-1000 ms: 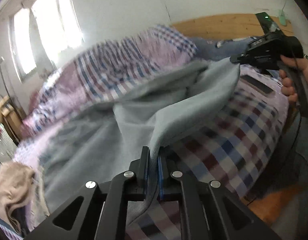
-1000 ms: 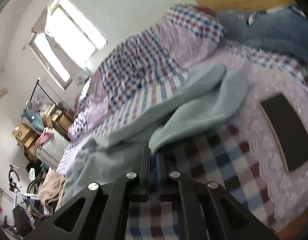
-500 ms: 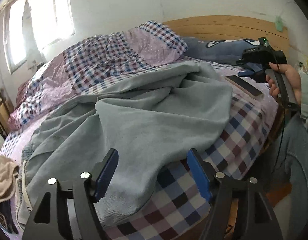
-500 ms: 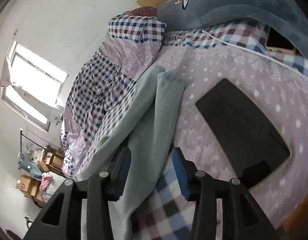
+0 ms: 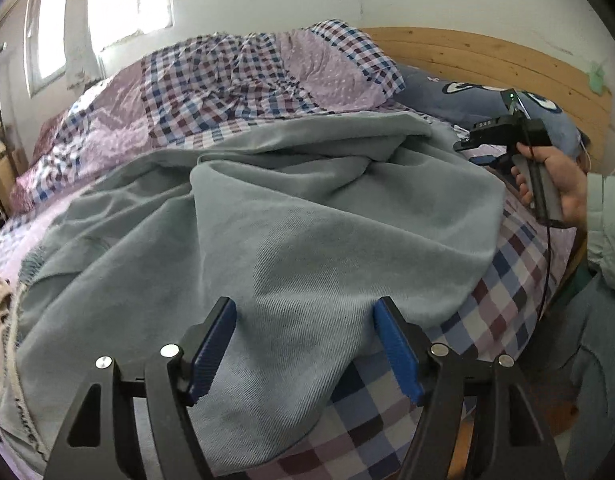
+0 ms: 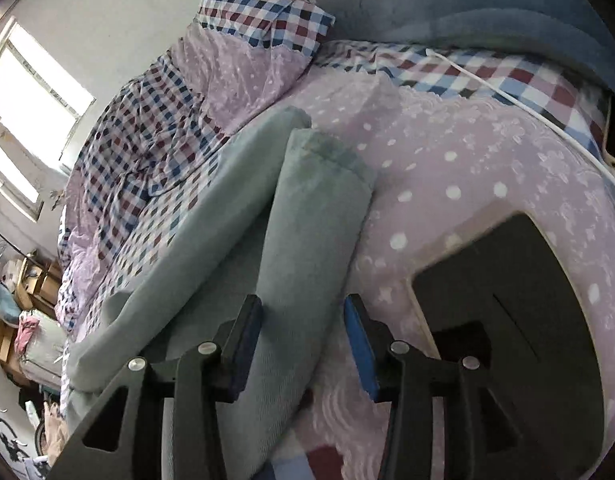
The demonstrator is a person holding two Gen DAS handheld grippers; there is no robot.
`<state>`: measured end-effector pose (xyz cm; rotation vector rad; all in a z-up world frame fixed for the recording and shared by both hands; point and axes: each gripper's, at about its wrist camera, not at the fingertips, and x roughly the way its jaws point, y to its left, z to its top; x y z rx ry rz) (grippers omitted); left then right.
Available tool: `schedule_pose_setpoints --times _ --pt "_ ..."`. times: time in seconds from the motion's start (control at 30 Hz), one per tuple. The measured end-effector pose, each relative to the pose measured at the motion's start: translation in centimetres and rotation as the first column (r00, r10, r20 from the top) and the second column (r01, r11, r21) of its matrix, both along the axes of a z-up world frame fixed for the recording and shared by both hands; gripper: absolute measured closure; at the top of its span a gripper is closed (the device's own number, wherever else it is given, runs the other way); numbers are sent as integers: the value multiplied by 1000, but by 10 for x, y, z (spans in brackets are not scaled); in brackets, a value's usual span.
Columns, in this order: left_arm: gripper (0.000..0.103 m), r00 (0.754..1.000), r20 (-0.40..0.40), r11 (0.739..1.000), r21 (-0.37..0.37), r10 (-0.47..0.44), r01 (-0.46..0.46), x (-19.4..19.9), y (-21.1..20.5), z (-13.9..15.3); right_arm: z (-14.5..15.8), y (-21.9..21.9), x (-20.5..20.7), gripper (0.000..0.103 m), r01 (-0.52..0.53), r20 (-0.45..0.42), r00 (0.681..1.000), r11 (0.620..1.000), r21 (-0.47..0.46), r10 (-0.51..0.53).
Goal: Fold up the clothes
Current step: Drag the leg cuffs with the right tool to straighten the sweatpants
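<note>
Black tablet (image 6: 503, 320) — right view only

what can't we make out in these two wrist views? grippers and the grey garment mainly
- Left wrist view: right gripper fingertips lie behind the grey garment; opening not readable there.
- Left wrist view: garment's near hem drops behind the left gripper and the bottom edge.
- Right wrist view: sleeve between the open fingers is motion-blurred; whether the pads touch it is unclear.
- Right wrist view: black slab cut by the frame edge; can't identify it.
</note>
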<state>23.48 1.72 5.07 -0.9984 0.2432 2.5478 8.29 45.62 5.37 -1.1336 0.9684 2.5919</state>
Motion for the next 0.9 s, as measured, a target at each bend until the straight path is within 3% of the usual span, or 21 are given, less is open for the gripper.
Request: schedule_pose_setpoints --times 0.13,0.23,0.3,0.43,0.6,0.73,0.83,0.9 --pt "28 999 37 999 34 15 -16 -7 -5 -5 -1 -1 -15 60 3 -18 1000 1000 29 -2" --pt "28 998 55 998 52 21 -24 -11 -9 -7 0 -5 -21 99 -25 -47 999 1000 2 25" --pt "28 998 59 998 55 27 -30 -13 -10 -8 6 -10 -21 99 -26 -68 997 999 20 27" --pt "28 997 61 997 66 42 -46 -17 -13 -7 38 3 3 100 95 -175 981 994 47 -85" --pt "28 997 57 994 88 60 -65 -19 -20 -3 82 31 58 100 258 -302 924 965 47 -232" --pt "28 993 63 985 131 104 -111 -22 -34 3 113 54 119 100 413 -368 856 909 65 -362" --pt "28 985 99 964 213 140 -158 -26 -51 7 119 63 156 100 473 -365 837 875 107 -408" --pt "28 978 127 948 253 165 -193 -30 -61 7 106 70 167 100 486 -296 848 868 99 -441"
